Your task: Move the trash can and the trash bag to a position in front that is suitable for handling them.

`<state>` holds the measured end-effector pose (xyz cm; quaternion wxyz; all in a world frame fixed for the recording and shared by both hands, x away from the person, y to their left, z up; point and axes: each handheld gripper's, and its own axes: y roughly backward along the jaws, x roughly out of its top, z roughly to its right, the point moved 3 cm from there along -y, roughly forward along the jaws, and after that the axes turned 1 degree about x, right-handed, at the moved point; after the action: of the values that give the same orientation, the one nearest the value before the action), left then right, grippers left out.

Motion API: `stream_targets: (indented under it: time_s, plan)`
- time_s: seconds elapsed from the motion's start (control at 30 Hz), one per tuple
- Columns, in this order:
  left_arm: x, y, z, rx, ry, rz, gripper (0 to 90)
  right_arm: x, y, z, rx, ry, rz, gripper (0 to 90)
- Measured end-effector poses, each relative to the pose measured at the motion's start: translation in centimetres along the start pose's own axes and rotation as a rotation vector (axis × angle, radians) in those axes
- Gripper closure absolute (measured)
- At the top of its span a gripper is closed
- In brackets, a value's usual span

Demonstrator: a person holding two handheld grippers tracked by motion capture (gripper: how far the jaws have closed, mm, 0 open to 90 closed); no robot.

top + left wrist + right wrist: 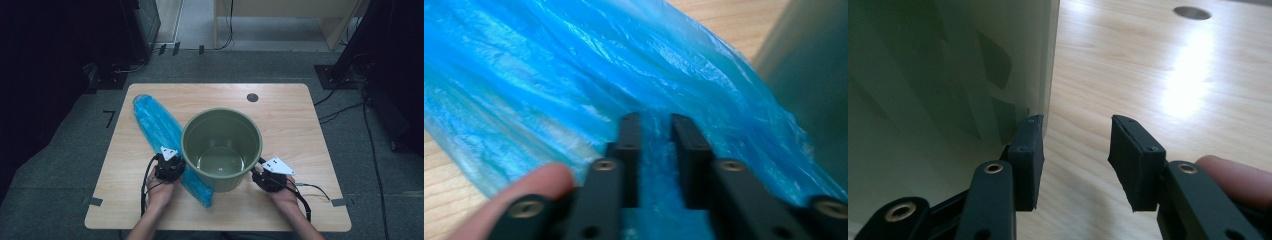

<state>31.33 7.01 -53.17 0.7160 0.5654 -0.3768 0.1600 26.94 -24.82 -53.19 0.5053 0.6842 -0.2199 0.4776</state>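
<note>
Left gripper [655, 125]: jaws narrow, a fold of the blue plastic bag [159, 129] between them; whether they truly pinch it cannot be told.
Right gripper [1075, 150]: jaws wide, empty, just beside the green bucket [221, 148] wall.
Bag: flat on the table [295, 115], its near end tucked against the bucket.
Risk: thin film may slip free or tear if pulled.
Risk: the right jaw could nudge the bucket.
</note>
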Motion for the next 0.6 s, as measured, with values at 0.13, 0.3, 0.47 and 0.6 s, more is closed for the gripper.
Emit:
stream_targets:
  time_s: [0.13, 0.3, 0.47, 0.6]
  plan:
    - [-1.0, 1.4, -2.4, -0.023, 0.001, -0.006, 89.7, 0.1, -0.1, -1.2, 0.013, -0.028, -0.010, 56.5]
    - [-1.6, 2.6, -5.5, -0.011, -0.003, -0.017, 89.8, 0.2, -0.3, -2.2, 0.028, -0.033, -0.009, 54.2]
    - [-1.0, 3.2, -6.5, 0.021, 0.056, 0.027, 60.1, 0.4, -0.7, -2.9, 0.016, -0.043, -0.008, 54.1]
    - [-0.2, 3.6, -6.3, 0.095, 0.084, 0.029, 26.3, 0.3, -0.6, -2.9, 0.008, -0.035, -0.011, 49.5]
